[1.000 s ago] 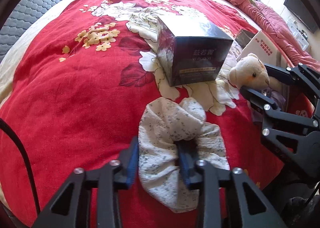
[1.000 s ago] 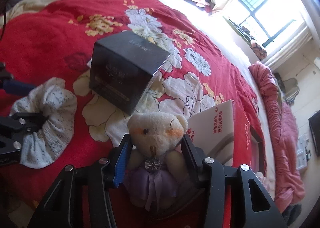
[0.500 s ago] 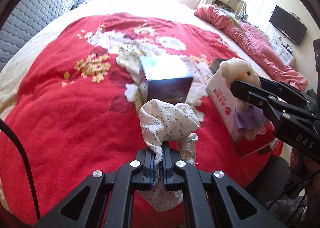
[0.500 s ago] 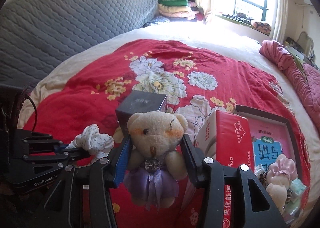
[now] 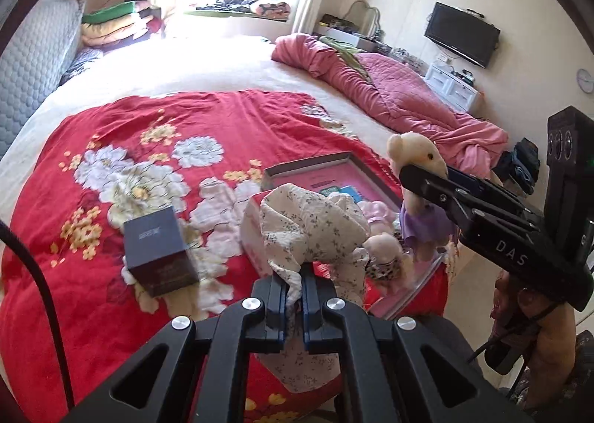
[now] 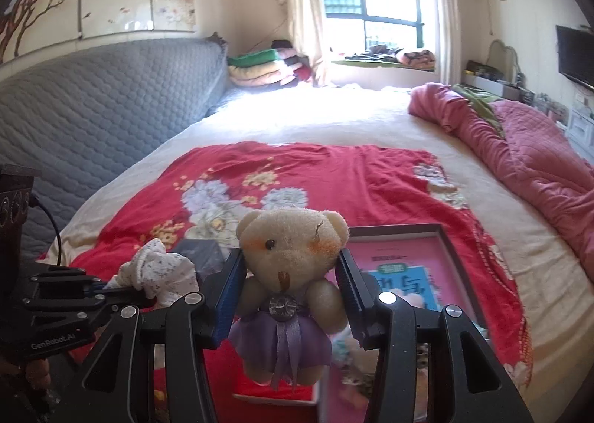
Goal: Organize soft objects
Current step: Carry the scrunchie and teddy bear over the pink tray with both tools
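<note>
My left gripper (image 5: 295, 291) is shut on a white floral scrunchie (image 5: 312, 226) and holds it in the air above the red bedspread. The scrunchie also shows at the left of the right wrist view (image 6: 159, 271). My right gripper (image 6: 289, 293) is shut on a cream teddy bear in a purple dress (image 6: 289, 267), held up over a shallow pink-lined box (image 6: 412, 256). The bear (image 5: 419, 163) and box (image 5: 334, 178) also show in the left wrist view. Small plush toys (image 5: 382, 248) lie in the box.
A dark square box (image 5: 157, 248) stands on the red floral bedspread (image 5: 148, 148). A red and white carton (image 5: 252, 233) sits beside the pink box. A pink quilt (image 5: 389, 96) is bunched at the far right. A grey headboard (image 6: 92, 107) runs along the left.
Both grippers have risen higher above the bed with their objects, moving toward the pink-lined box. One second ago the left gripper was open around the scrunchie lying on the bed; it has shut on it.
</note>
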